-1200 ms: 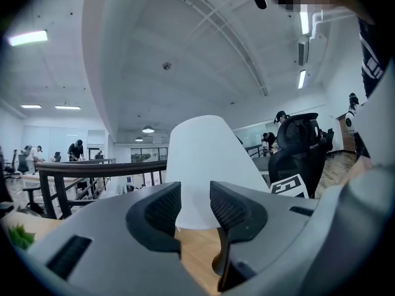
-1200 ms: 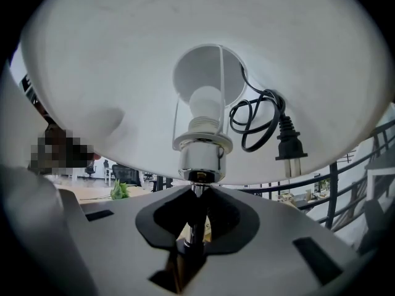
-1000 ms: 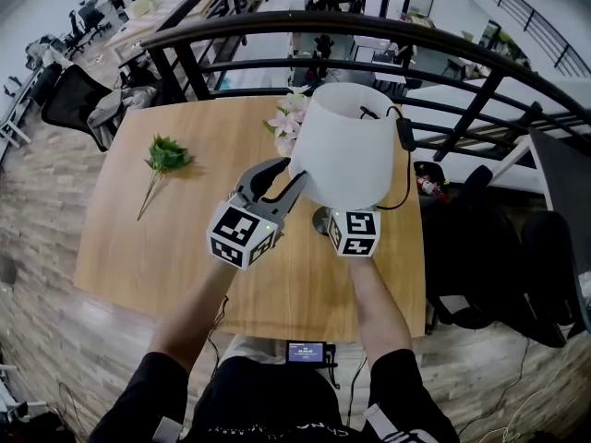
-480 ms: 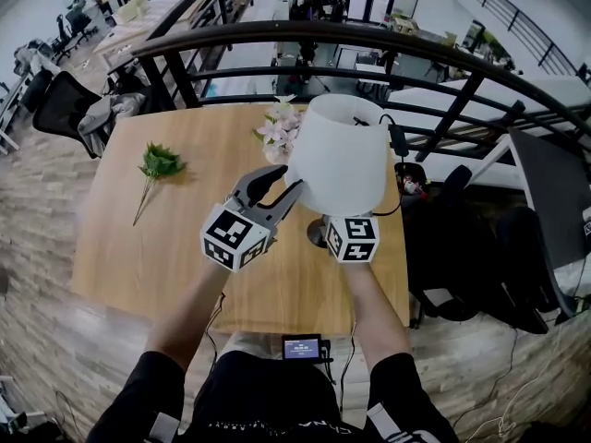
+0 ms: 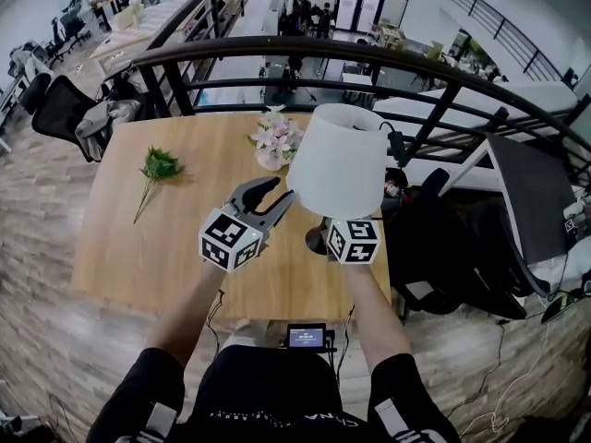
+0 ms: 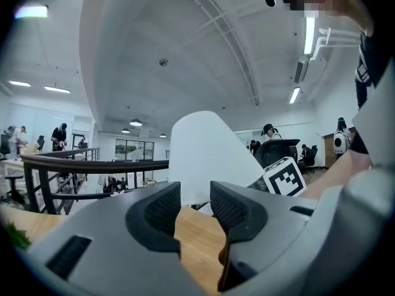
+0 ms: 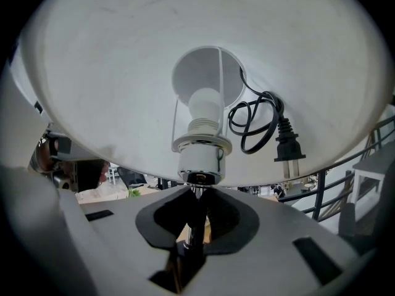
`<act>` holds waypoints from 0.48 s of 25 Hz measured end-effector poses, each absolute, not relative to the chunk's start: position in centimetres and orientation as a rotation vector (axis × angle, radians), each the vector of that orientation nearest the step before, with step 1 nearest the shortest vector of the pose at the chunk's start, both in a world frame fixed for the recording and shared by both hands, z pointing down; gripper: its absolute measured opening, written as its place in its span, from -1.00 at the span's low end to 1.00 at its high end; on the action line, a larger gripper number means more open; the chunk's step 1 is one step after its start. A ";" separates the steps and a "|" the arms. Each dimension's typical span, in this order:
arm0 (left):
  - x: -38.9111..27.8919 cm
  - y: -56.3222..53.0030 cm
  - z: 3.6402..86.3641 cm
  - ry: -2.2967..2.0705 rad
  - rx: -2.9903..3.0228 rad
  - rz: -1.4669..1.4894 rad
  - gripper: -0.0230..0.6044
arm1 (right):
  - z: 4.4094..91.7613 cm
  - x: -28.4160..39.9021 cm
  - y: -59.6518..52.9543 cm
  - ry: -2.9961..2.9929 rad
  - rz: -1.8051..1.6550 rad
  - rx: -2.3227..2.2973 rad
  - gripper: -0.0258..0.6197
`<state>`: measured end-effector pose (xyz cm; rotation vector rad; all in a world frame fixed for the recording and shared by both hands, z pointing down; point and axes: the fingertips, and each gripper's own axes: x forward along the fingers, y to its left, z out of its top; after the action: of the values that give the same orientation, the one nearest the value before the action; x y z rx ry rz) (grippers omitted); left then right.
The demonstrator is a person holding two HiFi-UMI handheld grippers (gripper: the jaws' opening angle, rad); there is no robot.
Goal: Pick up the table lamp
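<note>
The table lamp has a white shade [image 5: 339, 160], a thin metal stem and a round base [image 5: 314, 240]. My right gripper [image 5: 332, 221] reaches under the shade and is shut on the stem [image 7: 194, 230], just below the bulb socket [image 7: 201, 152]. The lamp's black cord and plug [image 7: 286, 145] are tucked inside the shade [image 7: 111, 73]. The lamp hangs in this grip over the wooden table [image 5: 138, 247]. My left gripper [image 5: 270, 197] is open beside the shade's left side, with nothing between its pads [image 6: 229, 205]; the shade [image 6: 207, 153] stands just beyond them.
A pink flower bunch [image 5: 274, 142] lies behind the lamp and a green sprig [image 5: 159, 166] at the table's left. A black railing [image 5: 277, 49] runs along the far edge. Dark chairs [image 5: 462, 247] stand to the right. A small screen device [image 5: 307, 337] sits at the near edge.
Both grippers have risen, and the lamp has come up with the right one. The shade now stands clear of the flowers. The left jaws stay open.
</note>
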<state>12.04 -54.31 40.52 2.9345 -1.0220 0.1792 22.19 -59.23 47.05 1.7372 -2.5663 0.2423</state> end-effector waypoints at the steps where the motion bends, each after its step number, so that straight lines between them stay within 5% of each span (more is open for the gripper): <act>1: 12.1 -53.9 40.6 -1.014 2.929 0.177 -0.48 | 46.6 22.2 -58.8 -2.565 0.236 1.737 -0.68; 12: 12.6 -49.8 38.5 -1.020 2.970 0.140 -0.46 | 44.1 22.8 -54.9 -2.570 0.201 1.716 -0.68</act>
<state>12.62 -49.83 38.51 2.9696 -1.0204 0.1402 22.76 -54.95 44.12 1.7161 -2.5703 0.2008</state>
